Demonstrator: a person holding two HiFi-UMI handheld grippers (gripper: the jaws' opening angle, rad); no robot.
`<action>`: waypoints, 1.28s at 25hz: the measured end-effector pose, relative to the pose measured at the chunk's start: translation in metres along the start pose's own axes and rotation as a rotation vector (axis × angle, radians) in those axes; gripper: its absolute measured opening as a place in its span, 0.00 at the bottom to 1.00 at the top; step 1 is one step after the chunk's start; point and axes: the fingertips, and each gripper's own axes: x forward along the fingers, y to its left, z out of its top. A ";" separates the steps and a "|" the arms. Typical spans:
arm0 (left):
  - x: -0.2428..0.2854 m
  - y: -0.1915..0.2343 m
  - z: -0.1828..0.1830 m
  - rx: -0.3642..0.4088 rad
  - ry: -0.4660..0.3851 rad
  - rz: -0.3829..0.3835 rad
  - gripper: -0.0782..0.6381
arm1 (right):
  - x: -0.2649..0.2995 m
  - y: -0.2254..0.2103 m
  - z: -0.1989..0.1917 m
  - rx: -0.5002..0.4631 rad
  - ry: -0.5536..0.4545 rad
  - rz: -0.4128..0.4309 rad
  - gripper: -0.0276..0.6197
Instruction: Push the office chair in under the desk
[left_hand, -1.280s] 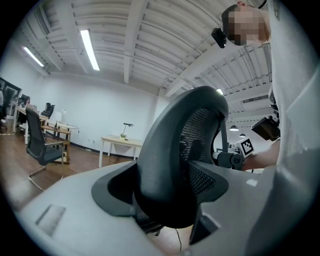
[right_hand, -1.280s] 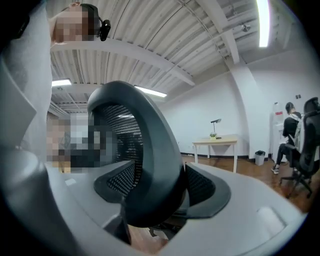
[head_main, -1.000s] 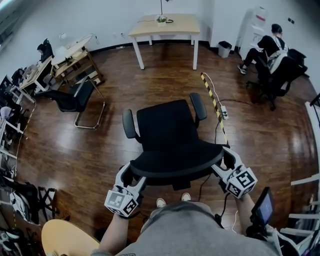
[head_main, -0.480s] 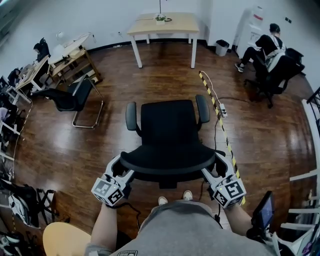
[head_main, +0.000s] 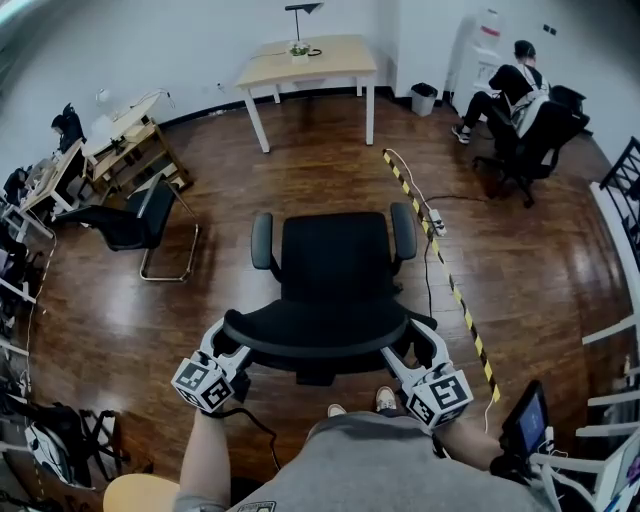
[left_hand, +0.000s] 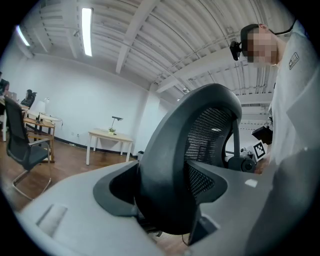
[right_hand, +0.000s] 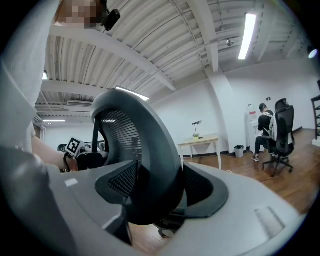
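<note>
Office chair (head_main: 335, 265) stood mid-room on wood floor (head_main: 300, 170), seat turned toward desk (head_main: 308, 60), well apart from it. Backrest rim clamped at 2 ends: left gripper (head_main: 226, 342) jaws pressed on left end, right gripper (head_main: 414, 342) jaws, just closed further, pressed on right end

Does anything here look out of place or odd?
The office chair stands alone mid-floor, well away from the desk at the far wall. To its right, a power strip lies on the floor beside a line of yellow-and-black striped tape, which could trip someone.
</note>
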 end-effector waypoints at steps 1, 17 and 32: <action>0.001 0.001 0.001 0.000 0.001 -0.005 0.51 | 0.001 -0.001 0.000 0.001 0.000 -0.006 0.49; 0.010 -0.014 0.001 -0.018 -0.010 0.001 0.50 | 0.000 -0.019 -0.002 0.016 0.052 -0.016 0.49; 0.022 0.005 0.012 -0.053 -0.014 -0.023 0.49 | 0.026 -0.013 0.003 0.083 0.055 0.084 0.47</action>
